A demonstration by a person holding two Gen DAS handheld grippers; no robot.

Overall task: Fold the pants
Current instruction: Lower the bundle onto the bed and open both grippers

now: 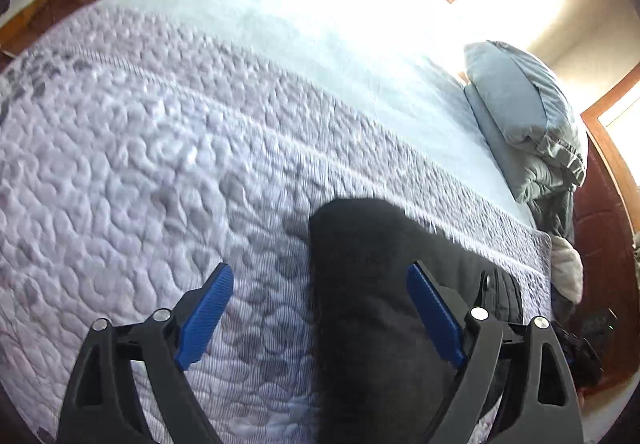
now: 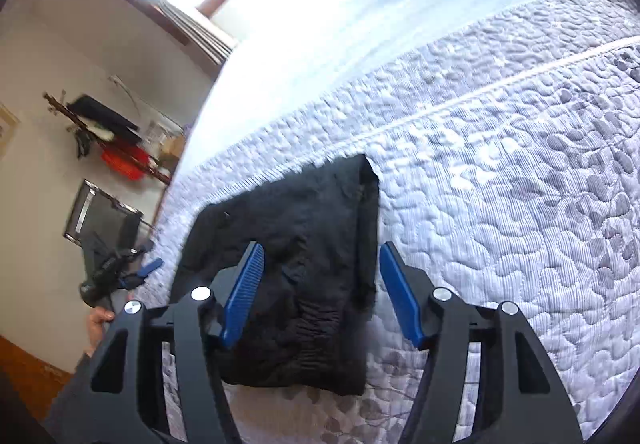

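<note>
The black pants lie folded into a compact bundle on the quilted bed cover, elastic waistband toward me. My right gripper hovers just above the bundle, open and empty. In the left wrist view the pants lie under and between my left gripper's blue fingers; the left gripper is open and empty, above their left edge. The left gripper also shows at the left edge of the right wrist view.
A grey pillow and bunched blanket lie at the head of the bed. A wooden headboard stands beyond. Shelves with clutter and a dark chair stand beside the bed. Bright windows sit behind the bed.
</note>
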